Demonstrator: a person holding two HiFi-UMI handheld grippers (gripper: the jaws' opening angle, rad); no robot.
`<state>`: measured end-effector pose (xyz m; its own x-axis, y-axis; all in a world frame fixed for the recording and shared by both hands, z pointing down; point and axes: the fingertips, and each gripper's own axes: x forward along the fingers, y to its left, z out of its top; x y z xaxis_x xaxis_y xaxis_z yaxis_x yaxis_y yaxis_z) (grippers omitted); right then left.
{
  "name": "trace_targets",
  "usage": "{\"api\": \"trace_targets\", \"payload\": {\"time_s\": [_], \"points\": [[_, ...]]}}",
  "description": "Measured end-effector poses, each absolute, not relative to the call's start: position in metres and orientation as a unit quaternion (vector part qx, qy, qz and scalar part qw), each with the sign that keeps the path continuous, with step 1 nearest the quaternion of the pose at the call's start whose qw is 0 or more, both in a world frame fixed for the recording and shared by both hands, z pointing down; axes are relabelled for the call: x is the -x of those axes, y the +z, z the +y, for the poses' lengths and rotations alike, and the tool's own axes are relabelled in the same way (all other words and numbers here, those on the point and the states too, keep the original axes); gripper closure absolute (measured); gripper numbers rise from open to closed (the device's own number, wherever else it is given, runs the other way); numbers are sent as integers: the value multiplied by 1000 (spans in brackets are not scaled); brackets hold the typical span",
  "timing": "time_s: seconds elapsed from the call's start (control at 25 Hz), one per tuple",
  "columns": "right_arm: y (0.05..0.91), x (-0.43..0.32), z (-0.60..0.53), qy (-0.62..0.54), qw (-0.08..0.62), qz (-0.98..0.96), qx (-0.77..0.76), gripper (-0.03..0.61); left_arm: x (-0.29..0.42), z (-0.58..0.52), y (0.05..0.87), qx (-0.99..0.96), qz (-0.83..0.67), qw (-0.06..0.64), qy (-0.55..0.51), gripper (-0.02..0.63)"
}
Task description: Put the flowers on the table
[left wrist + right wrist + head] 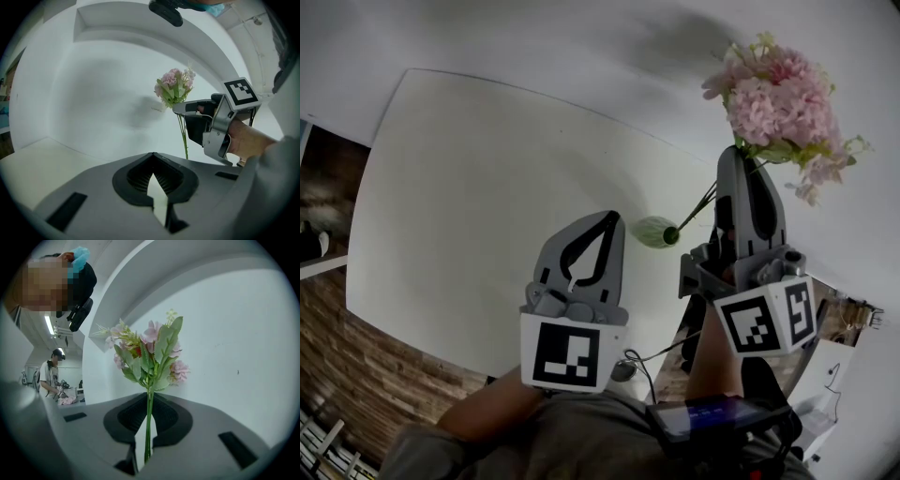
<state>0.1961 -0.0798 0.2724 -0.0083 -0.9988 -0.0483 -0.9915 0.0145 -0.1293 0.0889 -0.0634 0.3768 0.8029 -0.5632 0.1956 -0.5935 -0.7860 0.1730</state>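
White table (469,187) fills the left and middle of the head view; bare surface, far edge against a white wall (581,47). Left gripper (609,220) sits over the table's near edge; in its own view the left gripper (153,157) has its jaws pressed together at the tips with nothing between them, and pale table (37,159) shows beyond. A green leaf (654,232) and the stems' (698,206) lower end hang over the table's right edge, between the two grippers; whether they touch the surface can't be told. Right gripper (739,155) is raised at the right; right gripper view shows the right gripper (149,397) pinching the thin green stems (149,427), which pass upright through the jaws. Flowers (778,103) are pink with green leaves, held aloft past the table's far right corner, heads against the wall and not resting on the table; also seen as flowers (147,355) and flowers (174,86). A person (49,376) stands in the far background.
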Motion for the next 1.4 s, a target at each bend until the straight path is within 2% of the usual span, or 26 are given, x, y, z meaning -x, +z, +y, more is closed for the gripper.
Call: {"api": "trace_targets", "payload": {"time_s": [0.88, 1.4], "points": [[277, -193, -79, -51, 63, 708, 702, 549, -82, -79, 345, -941, -305, 115, 95, 606], [345, -171, -45, -51, 21, 723, 688, 543, -83, -55, 394, -940, -297, 127, 108, 606]]}}
